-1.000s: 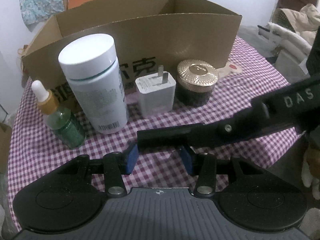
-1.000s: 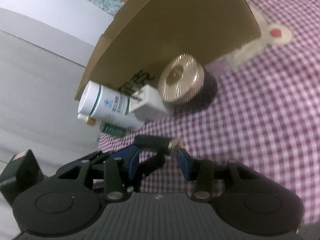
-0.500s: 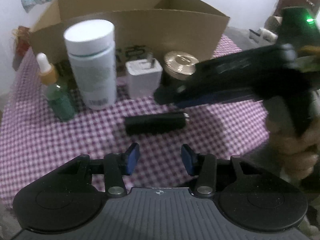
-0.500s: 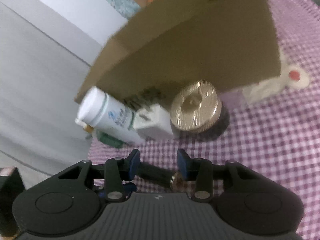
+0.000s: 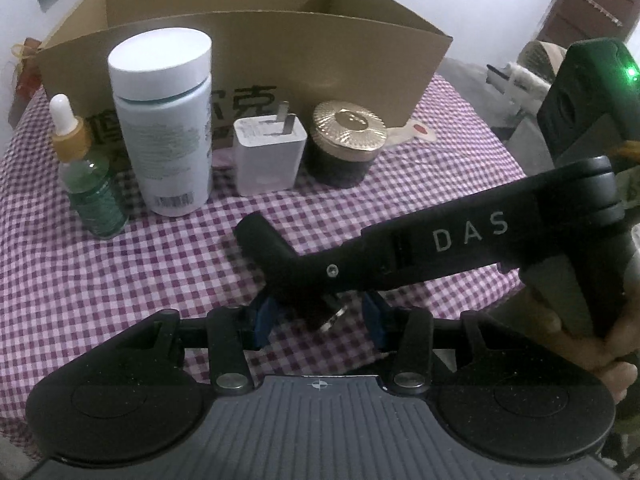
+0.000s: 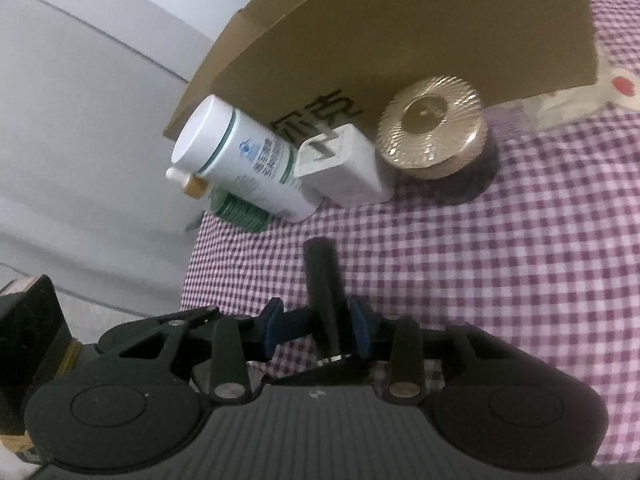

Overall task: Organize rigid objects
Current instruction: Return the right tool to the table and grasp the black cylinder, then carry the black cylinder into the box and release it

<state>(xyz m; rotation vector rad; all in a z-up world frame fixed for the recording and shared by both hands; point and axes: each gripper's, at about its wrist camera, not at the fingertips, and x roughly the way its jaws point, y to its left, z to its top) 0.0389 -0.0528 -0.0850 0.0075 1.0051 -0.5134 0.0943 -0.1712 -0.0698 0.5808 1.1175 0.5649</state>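
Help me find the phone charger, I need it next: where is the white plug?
In the left wrist view the white plug stands upright on the checked cloth, between the white bottle and the gold-lidded jar, before the cardboard box.

A purple-checked tablecloth [image 5: 120,280] (white squares between) carries a cardboard box [image 5: 320,52], dropper bottle [image 5: 90,184], white bottle [image 5: 168,132], charger [image 5: 268,156] and gold-lidded jar [image 5: 344,144].

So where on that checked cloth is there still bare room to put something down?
Bare purple-checked tablecloth lies in front of the row, left of the black cylinder, and right of the gold-lidded dark jar. Against the cardboard box it is crowded: green dropper bottle, white plastic bottle, white plug charger and the jar.
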